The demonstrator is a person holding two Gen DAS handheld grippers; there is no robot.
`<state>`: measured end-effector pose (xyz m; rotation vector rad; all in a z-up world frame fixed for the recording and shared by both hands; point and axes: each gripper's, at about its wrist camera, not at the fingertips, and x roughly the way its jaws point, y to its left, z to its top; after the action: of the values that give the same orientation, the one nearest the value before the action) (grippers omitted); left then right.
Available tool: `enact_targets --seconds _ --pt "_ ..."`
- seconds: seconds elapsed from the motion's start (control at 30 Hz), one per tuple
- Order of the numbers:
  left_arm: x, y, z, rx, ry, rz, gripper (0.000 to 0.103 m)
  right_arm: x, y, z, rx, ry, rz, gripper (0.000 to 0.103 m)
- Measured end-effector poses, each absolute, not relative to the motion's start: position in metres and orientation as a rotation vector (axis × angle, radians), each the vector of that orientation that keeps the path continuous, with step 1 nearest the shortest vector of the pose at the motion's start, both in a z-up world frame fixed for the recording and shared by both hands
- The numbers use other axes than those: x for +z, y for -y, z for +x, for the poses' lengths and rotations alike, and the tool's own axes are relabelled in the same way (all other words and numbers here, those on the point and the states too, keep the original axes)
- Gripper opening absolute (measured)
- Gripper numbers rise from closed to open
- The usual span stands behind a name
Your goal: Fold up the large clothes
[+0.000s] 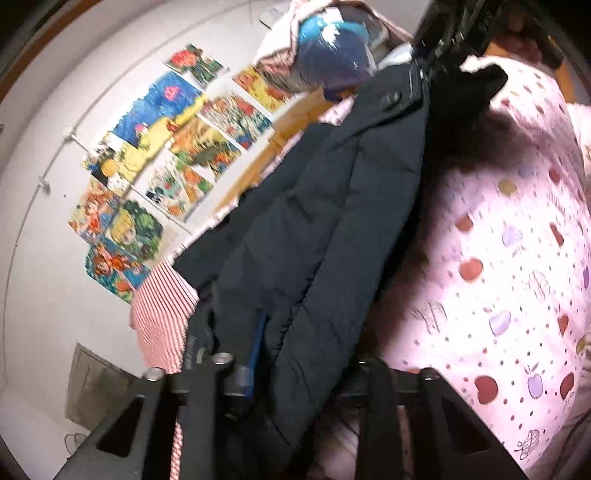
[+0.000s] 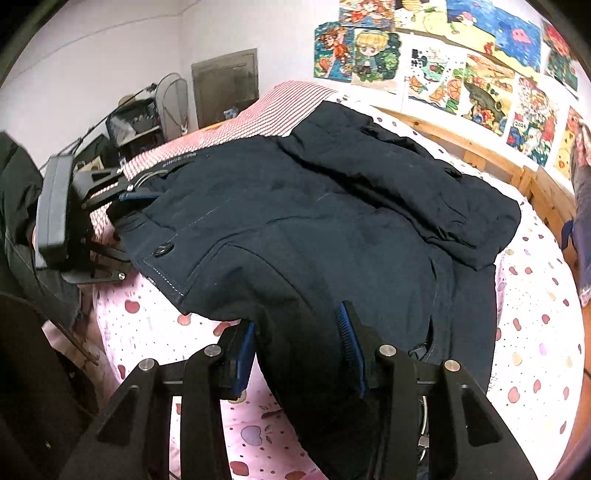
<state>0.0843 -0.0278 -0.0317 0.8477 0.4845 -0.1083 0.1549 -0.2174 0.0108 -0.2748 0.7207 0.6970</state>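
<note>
A large dark navy padded jacket [image 2: 332, 221] lies spread over a bed with a pink apple-print sheet [image 2: 535, 332], one sleeve folded across its top. My right gripper [image 2: 299, 350] is shut on the near edge of the jacket, its blue pads pressing the fabric from both sides. My left gripper [image 2: 123, 221] is at the left, shut on the jacket's edge near a snap button [image 2: 162, 251]. In the left wrist view the jacket [image 1: 314, 221] hangs stretched from my left gripper [image 1: 295, 365] up to the right gripper [image 1: 454, 29].
A red-and-white striped cloth [image 2: 258, 114] lies at the bed's far end. A wooden bed rail [image 2: 480, 147] runs below a wall of colourful drawings [image 2: 480, 74]. A fan and a cluttered shelf [image 2: 147, 114] stand at the far left. Bundled blue clothes [image 1: 332, 48] lie beyond the jacket.
</note>
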Motion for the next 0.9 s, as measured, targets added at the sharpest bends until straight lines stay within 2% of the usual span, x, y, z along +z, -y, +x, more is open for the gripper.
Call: enact_targets --seconds 0.13,0.33,0.57,0.7,0.9 --pt "-0.005 0.018 0.098 -0.099 -0.466 0.76 0.013 0.02 0.221 0.156 0.685 -0.683 -0.274 0.038" --pt "0.026 0.002 0.124 -0.094 -0.511 0.601 0.011 0.02 0.214 0.152 0.694 -0.674 -0.304 0.039" --pt "0.039 -0.003 0.148 -0.127 -0.595 0.482 0.011 0.006 0.179 0.129 0.727 -0.663 -0.509 0.051" --pt "0.041 -0.007 0.154 -0.124 -0.628 0.425 0.011 -0.001 0.166 0.121 0.724 -0.654 -0.587 0.066" --pt "0.042 -0.01 0.158 -0.119 -0.645 0.399 0.011 -0.012 0.163 0.118 0.615 -0.645 -0.698 0.067"
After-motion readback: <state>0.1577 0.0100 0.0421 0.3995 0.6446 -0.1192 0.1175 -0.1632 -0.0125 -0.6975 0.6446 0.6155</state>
